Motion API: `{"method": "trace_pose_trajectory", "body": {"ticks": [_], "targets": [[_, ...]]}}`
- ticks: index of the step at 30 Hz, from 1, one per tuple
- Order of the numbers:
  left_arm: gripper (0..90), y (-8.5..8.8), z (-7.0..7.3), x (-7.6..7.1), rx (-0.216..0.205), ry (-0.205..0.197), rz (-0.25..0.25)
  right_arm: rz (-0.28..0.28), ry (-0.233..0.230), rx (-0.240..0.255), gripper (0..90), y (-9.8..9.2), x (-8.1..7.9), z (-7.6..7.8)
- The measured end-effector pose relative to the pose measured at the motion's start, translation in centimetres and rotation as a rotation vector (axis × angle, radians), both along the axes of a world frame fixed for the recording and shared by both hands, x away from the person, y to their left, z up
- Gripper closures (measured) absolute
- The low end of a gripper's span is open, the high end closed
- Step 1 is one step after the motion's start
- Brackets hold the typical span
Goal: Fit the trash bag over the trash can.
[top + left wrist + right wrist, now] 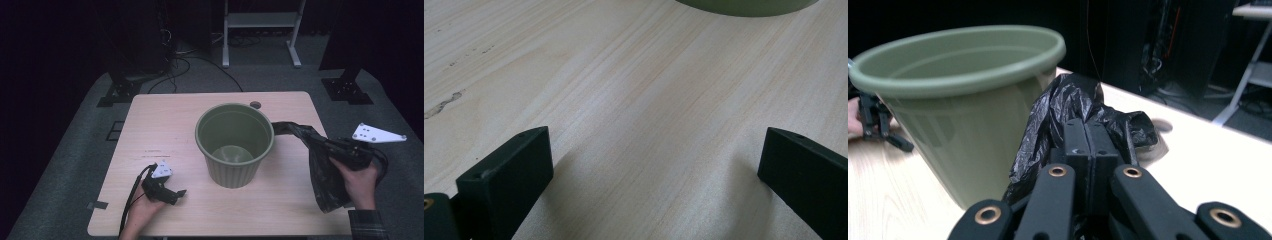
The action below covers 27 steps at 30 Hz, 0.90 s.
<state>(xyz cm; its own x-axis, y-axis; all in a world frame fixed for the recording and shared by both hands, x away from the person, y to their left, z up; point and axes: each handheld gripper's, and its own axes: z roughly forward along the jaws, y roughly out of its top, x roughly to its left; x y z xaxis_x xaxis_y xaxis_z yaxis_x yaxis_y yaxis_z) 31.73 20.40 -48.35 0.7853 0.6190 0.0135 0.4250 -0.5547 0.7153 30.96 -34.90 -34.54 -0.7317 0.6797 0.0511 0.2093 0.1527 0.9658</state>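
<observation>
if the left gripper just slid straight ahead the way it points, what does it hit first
Most likely the green bucket. The left gripper lies low over the table with its jaws open, and bare wood runs ahead up to the bucket's base at the top of its view. Depth is hard to judge.

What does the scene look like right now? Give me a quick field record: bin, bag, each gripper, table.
bin: green bin, upright mid-table, looks empty
bag: black plastic bag, right of the bin, one end reaching the rim
right gripper: right gripper, jaws shut on the bag, beside the bin
left gripper: left gripper, jaws wide open, nothing between them, low over the table
table: light wooden table
</observation>
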Motion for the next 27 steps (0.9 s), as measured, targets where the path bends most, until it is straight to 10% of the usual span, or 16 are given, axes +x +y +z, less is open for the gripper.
{"method": "trace_pose_trajectory", "body": {"ticks": [27], "targets": [[0.0, -0.1, 0.0, 0.1, -0.001, 0.0, -0.002, 0.19, -0.17, 0.079, 89.8, 4.4, 1.1, 10.2]]}}
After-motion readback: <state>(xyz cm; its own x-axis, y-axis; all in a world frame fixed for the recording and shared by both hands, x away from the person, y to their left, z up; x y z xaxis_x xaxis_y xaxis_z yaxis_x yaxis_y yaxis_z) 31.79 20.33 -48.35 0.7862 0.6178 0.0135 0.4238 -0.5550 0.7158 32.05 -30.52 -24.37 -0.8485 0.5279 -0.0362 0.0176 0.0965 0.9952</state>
